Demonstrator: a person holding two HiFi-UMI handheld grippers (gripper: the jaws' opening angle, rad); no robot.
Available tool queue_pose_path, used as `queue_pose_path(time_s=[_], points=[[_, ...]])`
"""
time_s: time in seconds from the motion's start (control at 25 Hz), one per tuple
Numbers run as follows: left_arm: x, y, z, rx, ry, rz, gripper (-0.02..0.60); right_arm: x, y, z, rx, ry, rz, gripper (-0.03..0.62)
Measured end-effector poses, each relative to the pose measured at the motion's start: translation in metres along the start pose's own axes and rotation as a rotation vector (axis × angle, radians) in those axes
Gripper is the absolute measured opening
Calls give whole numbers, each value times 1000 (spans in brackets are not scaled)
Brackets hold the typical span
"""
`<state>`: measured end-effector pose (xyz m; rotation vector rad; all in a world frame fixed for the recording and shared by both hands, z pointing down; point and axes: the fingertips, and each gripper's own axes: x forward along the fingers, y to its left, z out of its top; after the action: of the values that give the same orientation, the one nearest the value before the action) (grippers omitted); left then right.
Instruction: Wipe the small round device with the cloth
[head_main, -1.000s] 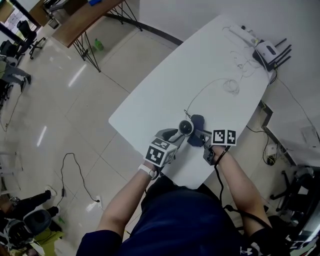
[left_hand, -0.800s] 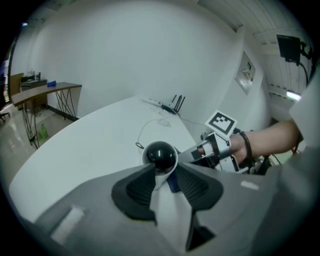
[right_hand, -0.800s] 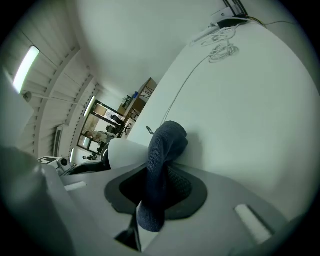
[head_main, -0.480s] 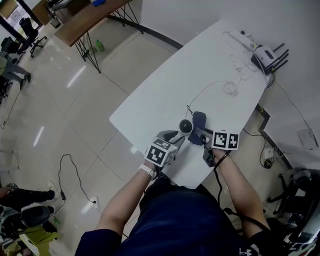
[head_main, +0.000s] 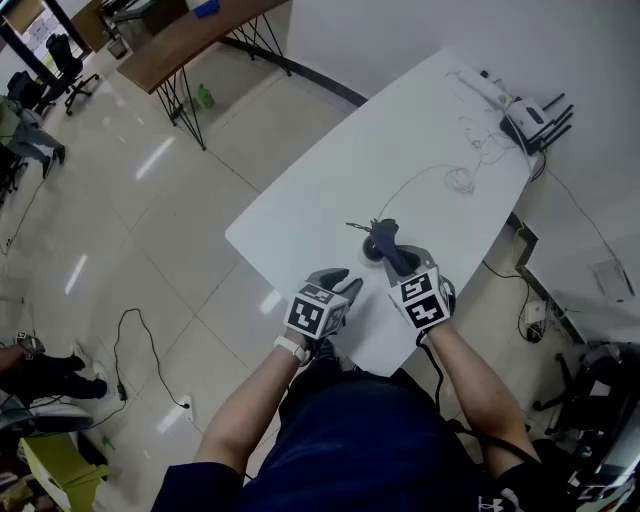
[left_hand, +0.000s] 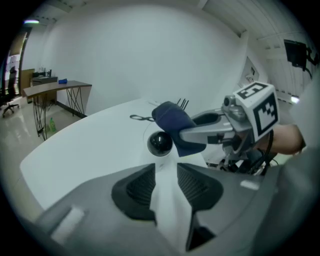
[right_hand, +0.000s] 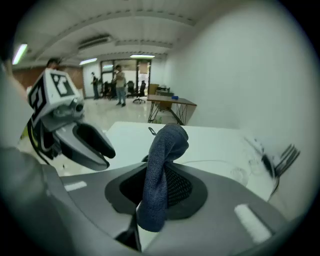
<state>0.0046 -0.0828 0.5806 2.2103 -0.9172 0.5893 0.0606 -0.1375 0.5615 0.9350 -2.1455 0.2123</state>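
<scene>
The small round device (head_main: 371, 250) is a black ball on a white base. It stands on the white table (head_main: 330, 190) with its thin cable trailing away, and in the left gripper view the device (left_hand: 160, 143) lies just ahead of the jaws. My left gripper (head_main: 338, 279) stands open a little short of it, and the left gripper (left_hand: 166, 182) has only bare table between its pads. My right gripper (head_main: 401, 263) is shut on a dark blue cloth (head_main: 388, 242), which hangs just above the device's right side. The cloth (right_hand: 162, 165) is pinched upright between the pads.
A white router (head_main: 530, 113) with black antennas and a power strip (head_main: 487, 82) lie at the table's far corner. A coiled cable (head_main: 460, 178) lies between them and the device. The near table edge runs just below both grippers. A wooden desk (head_main: 190, 40) stands across the floor.
My left gripper has drawn back toward me, leaving the device alone on the table. My right gripper has rolled over and risen with the cloth, now beside and above the device.
</scene>
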Motion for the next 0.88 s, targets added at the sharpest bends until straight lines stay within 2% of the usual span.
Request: queue_pose_path(time_s=[0.08, 0.16, 0.24, 0.32, 0.4, 0.52, 0.6, 0.76, 0.88], points=[[-3, -1, -3, -7, -3, -1, 137, 0, 12, 3, -211, 50, -38, 77], [-4, 1, -7, -10, -10, 5, 137, 2, 23, 0, -326, 81, -48, 77], [-4, 4, -9, -3, -20, 18, 137, 2, 28, -1, -326, 82, -35, 77], [-6, 5, -8, -3, -26, 21, 137, 0, 27, 1, -235, 54, -15, 77], [-7, 1, -6, -19, -27, 9, 137, -4, 18, 4, -40, -15, 18, 77], [-5, 6, -5, -1, -35, 18, 137, -11, -10, 3, 407, -161, 74, 77], [-3, 11, -3, 11, -36, 26, 137, -14, -32, -5, 664, -211, 90, 77], [4, 10, 0, 1, -14, 13, 137, -2, -51, -43, 1045, -217, 169, 77], [10, 5, 4, -20, 2, -13, 137, 10, -50, -70, 1253, -221, 174, 77]])
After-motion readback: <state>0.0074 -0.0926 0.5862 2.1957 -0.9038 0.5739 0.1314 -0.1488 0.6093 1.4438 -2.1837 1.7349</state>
